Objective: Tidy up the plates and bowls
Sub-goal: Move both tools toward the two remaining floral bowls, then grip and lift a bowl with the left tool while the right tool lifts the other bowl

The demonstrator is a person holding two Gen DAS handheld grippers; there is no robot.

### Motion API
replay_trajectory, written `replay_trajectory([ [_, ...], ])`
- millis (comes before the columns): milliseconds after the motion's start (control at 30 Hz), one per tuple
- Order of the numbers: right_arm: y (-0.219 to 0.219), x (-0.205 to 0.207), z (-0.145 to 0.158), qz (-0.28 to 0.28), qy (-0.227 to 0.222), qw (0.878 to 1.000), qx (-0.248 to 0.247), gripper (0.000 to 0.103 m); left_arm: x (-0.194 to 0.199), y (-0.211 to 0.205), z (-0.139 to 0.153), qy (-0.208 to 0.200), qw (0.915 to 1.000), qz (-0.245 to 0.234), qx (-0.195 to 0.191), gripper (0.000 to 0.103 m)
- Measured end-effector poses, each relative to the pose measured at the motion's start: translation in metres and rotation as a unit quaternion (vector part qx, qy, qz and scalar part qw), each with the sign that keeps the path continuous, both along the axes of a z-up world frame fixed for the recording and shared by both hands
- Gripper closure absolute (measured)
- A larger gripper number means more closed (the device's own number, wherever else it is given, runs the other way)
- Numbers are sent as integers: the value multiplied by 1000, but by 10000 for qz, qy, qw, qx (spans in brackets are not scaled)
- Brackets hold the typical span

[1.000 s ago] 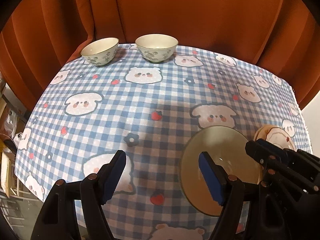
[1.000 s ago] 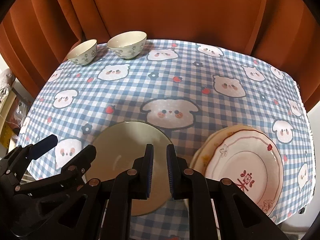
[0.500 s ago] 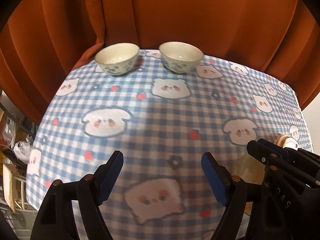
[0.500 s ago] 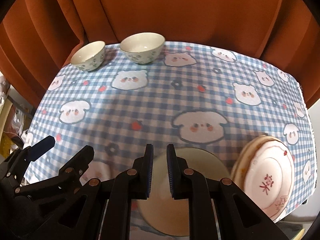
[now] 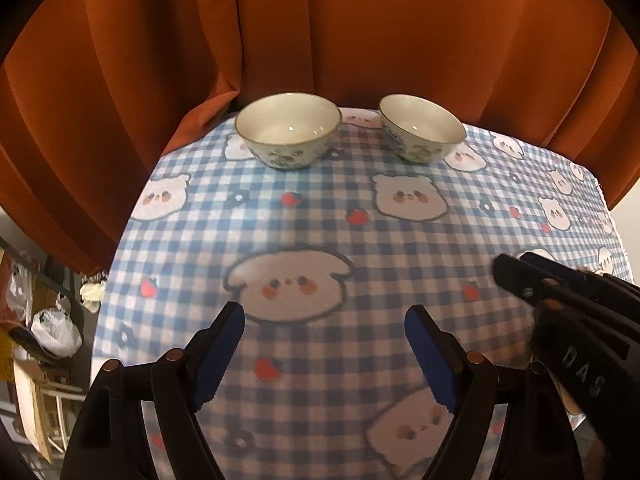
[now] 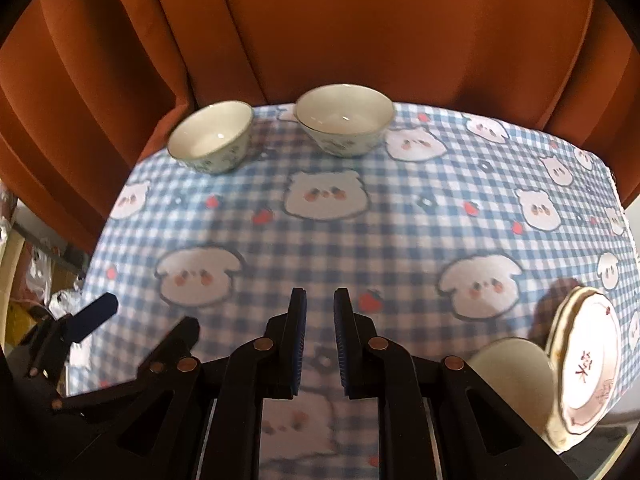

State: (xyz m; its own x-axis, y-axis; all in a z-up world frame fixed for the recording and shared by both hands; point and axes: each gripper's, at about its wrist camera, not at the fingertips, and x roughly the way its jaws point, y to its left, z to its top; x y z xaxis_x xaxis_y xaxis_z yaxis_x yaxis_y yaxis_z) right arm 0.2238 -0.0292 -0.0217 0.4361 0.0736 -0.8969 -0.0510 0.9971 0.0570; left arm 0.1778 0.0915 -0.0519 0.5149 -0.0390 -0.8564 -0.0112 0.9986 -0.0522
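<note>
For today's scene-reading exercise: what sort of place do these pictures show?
Probably a home dining table: a checked cartoon tablecloth, two bowls and stacked plates, with an orange curtain behind it.

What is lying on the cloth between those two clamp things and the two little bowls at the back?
Nothing visible. Between the left gripper and the left bowl lies only bare checked tablecloth. The same holds between the right gripper and the right bowl. The plates sit off to the right, near the edge.
</note>
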Motion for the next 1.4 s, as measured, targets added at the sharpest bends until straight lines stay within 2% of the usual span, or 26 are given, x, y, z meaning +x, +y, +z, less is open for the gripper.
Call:
replay_trajectory([
  [33, 6, 3, 0, -22, -24, 10000, 7, 62, 4, 5, 3, -22, 10000, -28, -18, 19],
  [67, 13, 6, 2, -76, -74, 9999, 39, 41, 7, 10, 6, -66, 10000, -40, -48, 19],
  [100, 17, 8, 4, -122, -133, 9998, 72, 34, 10, 14, 10, -114, 9999, -41, -73, 19],
  [433, 54, 54, 26, -238, -411, 9988, -115, 33, 61, 48, 30, -393, 9992, -69, -64, 18],
  [667, 67, 96, 25, -265, -521, 9982, -131, 25, 105, 67, 30, -428, 9990, 111, 52, 18],
  [867, 78, 136, 11, -192, -495, 9986, 25, 25, 142, 84, 17, -341, 9989, 313, 23, 18],
  [1033, 84, 164, 2, -162, -671, 9976, 54, 25, 170, 92, 7, -371, 9979, 523, 1, 18],
  [1233, 87, 197, -18, -138, -671, 9976, 16, 25, 199, 89, -7, -425, 9979, 428, 246, 20],
  [1333, 87, 210, -31, -150, -618, 9979, 88, 26, 212, 89, -18, -332, 9982, 436, 239, 22],
  [1400, 86, 218, -39, -179, -567, 9981, 146, 26, 216, 89, -24, -283, 9986, 408, 186, 26],
])
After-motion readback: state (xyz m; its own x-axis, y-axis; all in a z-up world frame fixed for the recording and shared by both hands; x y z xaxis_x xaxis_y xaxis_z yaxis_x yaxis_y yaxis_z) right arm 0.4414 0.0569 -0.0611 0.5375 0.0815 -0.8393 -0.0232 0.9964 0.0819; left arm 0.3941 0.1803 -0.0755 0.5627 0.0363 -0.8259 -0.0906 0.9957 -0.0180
